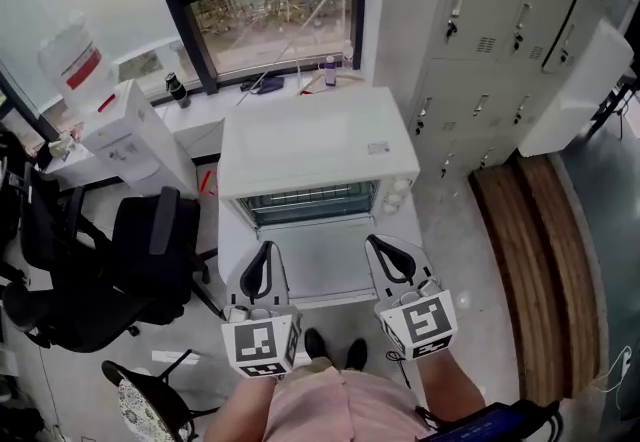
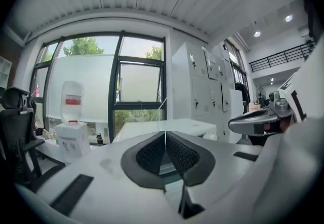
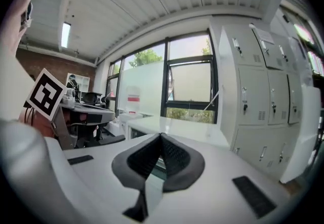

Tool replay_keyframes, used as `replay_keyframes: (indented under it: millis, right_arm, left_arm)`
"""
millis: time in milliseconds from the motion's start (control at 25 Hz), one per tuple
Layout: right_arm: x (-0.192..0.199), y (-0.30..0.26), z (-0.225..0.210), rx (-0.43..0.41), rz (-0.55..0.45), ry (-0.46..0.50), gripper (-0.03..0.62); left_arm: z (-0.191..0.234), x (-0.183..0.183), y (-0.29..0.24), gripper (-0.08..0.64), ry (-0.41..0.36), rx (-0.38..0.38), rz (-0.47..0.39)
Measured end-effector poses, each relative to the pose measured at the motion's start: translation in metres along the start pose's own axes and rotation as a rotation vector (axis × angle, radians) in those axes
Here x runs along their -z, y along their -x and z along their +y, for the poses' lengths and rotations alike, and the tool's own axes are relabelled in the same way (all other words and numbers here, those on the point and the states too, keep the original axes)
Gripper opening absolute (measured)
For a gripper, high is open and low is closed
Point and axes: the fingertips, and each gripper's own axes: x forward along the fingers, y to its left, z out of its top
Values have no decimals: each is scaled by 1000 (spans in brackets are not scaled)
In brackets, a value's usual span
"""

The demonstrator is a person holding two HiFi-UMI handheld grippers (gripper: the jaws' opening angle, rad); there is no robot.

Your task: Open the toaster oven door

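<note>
**A:** What do we have at the left?

**B:** Our left tongs (image 1: 264,250): ribbed black pads in smooth white shells, tips pressed together on nothing, above the door's left edge.

**A:** And in the middle?

**B:** The boxy white toaster oven (image 1: 315,142). Its door (image 1: 325,268) lies folded down flat, and we see the wire rack (image 1: 310,202).

**A:** And at the right?

**B:** Our right tongs (image 1: 376,242), likewise closed and empty, above the door's right edge.

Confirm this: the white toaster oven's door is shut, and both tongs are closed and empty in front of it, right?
Not quite: the head view shows the toaster oven door folded down open, rack exposed. The rest holds: left tongs and right tongs are closed and empty in front of it.
</note>
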Motion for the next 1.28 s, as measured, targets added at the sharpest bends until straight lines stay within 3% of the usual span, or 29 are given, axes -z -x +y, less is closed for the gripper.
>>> replay_keyframes:
  millis: [200, 640, 880, 1280]
  right_arm:
    - [-40, 9, -1, 32, -95, 46, 0]
    - [-52, 16, 1, 52, -132, 77, 0]
    - [-55, 17, 4, 42, -138, 77, 0]
    - [-56, 15, 5, 43, -165, 85, 0]
  left_arm:
    - [-6, -44, 9, 17, -16, -5, -108]
    - [-11, -41, 13, 17, -32, 12, -111]
    - [-10, -35, 15, 17, -23, -4, -64]
    - [-15, -36, 13, 17, -17, 20, -93]
